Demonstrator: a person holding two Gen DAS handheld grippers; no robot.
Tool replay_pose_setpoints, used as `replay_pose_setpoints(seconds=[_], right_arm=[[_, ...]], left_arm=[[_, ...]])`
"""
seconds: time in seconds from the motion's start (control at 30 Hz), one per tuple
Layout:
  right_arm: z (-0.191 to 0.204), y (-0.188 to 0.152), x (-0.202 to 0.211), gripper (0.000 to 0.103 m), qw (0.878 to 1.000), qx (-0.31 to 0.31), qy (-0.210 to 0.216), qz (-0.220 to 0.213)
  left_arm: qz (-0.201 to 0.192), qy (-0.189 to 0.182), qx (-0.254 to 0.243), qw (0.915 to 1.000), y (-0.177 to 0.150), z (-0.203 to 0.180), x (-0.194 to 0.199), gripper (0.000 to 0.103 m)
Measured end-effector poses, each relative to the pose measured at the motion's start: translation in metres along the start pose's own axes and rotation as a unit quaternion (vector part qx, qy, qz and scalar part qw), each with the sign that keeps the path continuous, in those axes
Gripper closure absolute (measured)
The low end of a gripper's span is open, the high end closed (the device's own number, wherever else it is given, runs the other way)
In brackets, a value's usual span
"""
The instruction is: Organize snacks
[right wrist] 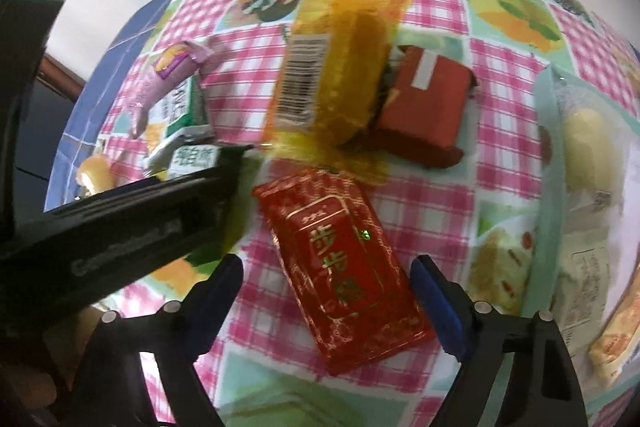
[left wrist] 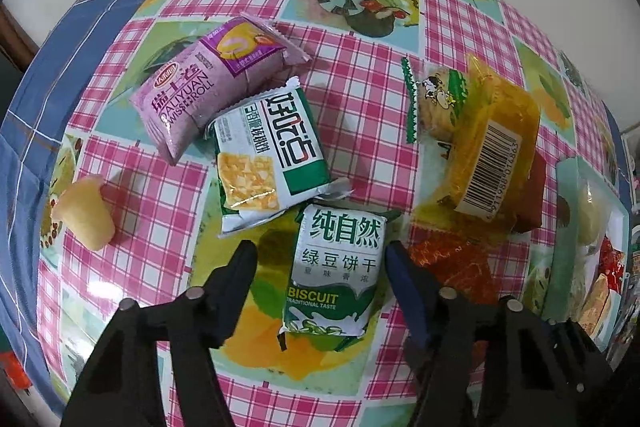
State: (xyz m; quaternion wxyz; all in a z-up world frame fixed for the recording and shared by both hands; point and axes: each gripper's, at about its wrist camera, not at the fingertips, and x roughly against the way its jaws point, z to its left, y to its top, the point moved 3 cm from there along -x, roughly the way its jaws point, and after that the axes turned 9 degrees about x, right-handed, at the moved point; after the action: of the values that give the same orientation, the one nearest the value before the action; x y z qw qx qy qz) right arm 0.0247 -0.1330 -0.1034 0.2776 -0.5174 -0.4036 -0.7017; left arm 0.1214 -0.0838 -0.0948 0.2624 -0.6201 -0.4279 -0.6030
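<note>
The left hand-held gripper [left wrist: 320, 259] points forward and down with its jaws spread wide, black fingers [left wrist: 236, 279] apart and nothing touching the pads. The right hand-held gripper [right wrist: 326, 273] is posed the same way, jaws wide apart with blue pads facing inward. In the right wrist view, the left tool's black body reaches in from the left.

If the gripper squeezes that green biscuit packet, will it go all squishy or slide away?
The green biscuit packet looks puffy, so the wrapper probably crinkles first. Its glossy film on the shiny tablecloth may let it slide. The left gripper is open around it; biscuits inside could crack if squeezed hard.
</note>
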Motion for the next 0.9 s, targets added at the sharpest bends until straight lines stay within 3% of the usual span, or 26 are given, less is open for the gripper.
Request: replay_pose_setpoints(seconds=[0.17, 0.3, 0.43, 0.63, 0.9], right_arm=[[0.024, 0.003, -0.006, 0.028, 0.999, 0.040, -0.027, 0.003], [0.037, 0.000, -0.005, 0.042, 0.996, 0.061, -0.060, 0.005], [0.038, -0.001, -0.003, 0.046, 0.997, 0.051, -0.056, 0.000], [0.031, -0.007, 0.007, 0.051, 0.998, 0.037, -0.055, -0.003], [0.007, -0.005, 0.006, 0.055, 1.000, 0.008, -0.023, -0.011]], left_arm=[[0.007, -0.005, 0.005, 0.9999, -0.001, -0.001, -0.002, 0.046], [0.007, -0.002, 0.007, 0.9999, -0.002, 0.002, -0.001, 0.054], [0.008, -0.001, -0.001, 1.0000, -0.003, -0.003, -0.001, 0.061], [0.008, 0.004, 0.000, 1.0000, -0.006, -0.003, 0.000, 0.061], [-0.005, -0.007, 0.003, 1.0000, -0.007, -0.001, 0.015, 0.061]])
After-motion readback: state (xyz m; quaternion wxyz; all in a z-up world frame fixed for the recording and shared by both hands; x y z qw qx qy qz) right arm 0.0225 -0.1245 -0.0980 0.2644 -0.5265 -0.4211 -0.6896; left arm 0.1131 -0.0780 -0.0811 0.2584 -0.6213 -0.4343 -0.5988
